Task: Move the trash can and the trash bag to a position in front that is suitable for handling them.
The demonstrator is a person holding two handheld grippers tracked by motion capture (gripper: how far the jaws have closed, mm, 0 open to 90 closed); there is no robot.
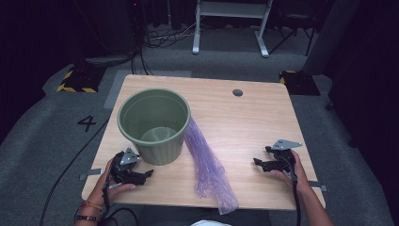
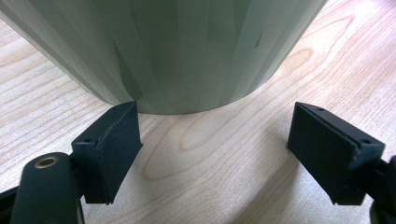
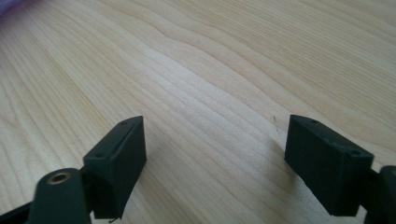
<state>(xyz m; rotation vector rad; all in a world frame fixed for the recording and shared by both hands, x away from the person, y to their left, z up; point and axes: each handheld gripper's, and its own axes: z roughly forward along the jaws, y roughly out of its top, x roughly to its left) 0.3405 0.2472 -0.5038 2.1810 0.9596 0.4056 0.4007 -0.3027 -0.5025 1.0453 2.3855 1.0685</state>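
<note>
resting both hands on the light wooden tabletop (image 1: pixel 244 122), we hold left tongs (image 1: pixel 149 173) and right tongs (image 1: pixel 256 162) apart, empty. lining looks unstarted: crumpled purple plastic bag (image 1: pixel 207 165) lies touching the ribbed green plastic bin (image 1: pixel 155 123), nothing gripped.

I see a green ribbed bin (image 1: pixel 154 125) standing upright on the left half of the wooden table, open mouth up, its walls tapering down to a narrower base. Its inside looks empty down to the pale floor. In the left gripper view its faceted green wall (image 2: pixel 177 51) rises straight off the wood. Just beside its right side lies a crumpled, translucent purple plastic bag (image 1: pixel 207 165), stretched long from the bin's rim towards the near table edge, its lower end overhanging that edge.
</note>
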